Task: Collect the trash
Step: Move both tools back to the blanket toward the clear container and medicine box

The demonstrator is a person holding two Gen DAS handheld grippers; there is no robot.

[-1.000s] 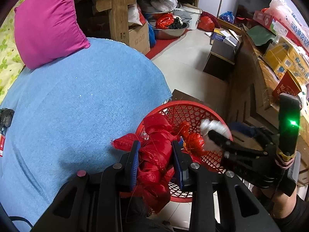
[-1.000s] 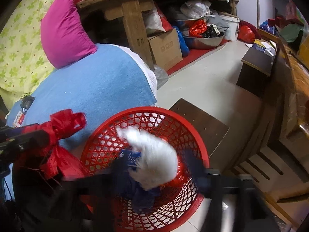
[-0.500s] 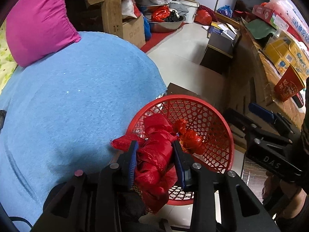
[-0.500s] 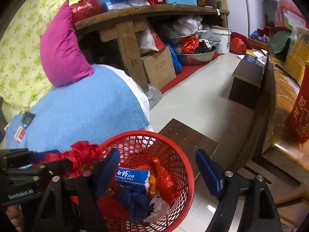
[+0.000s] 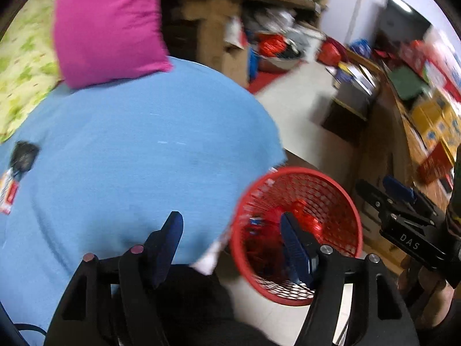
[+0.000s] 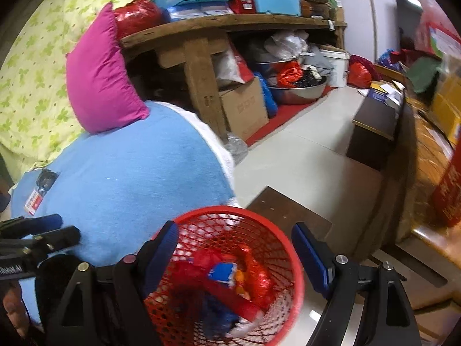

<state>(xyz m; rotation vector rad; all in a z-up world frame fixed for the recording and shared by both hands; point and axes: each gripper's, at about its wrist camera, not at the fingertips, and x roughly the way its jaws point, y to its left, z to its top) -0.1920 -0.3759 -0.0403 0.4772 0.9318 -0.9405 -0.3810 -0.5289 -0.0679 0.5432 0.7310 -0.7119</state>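
A red mesh basket [image 5: 317,173] stands on the floor beside the blue-covered seat. Crumpled red bags [image 6: 256,274] and a blue-and-white pack [image 6: 223,272] lie inside it, blurred. My left gripper [image 5: 230,230] hangs over the seat's edge by the basket's left side. Its jaws are opening and nothing is between them. In the right wrist view its fingers [image 6: 43,230] show at the left edge. My right gripper [image 6: 234,242] is open above the basket [image 6: 219,210] and empty. It also appears at the right of the left wrist view, right gripper [image 5: 389,199].
A blue cloth [image 5: 129,158] covers the seat, with a magenta pillow [image 5: 106,26] and a small dark keyring with a tag [image 5: 20,158] on it. A dark wooden stool [image 6: 288,210] stands behind the basket. A wooden table [image 6: 426,158] runs along the right, and a cluttered bench [image 6: 216,28] stands behind.
My left gripper has let go of the red bag, which now lies in the basket, and has swung left with jaws apart. The right gripper dropped a white wad earlier and has risen.
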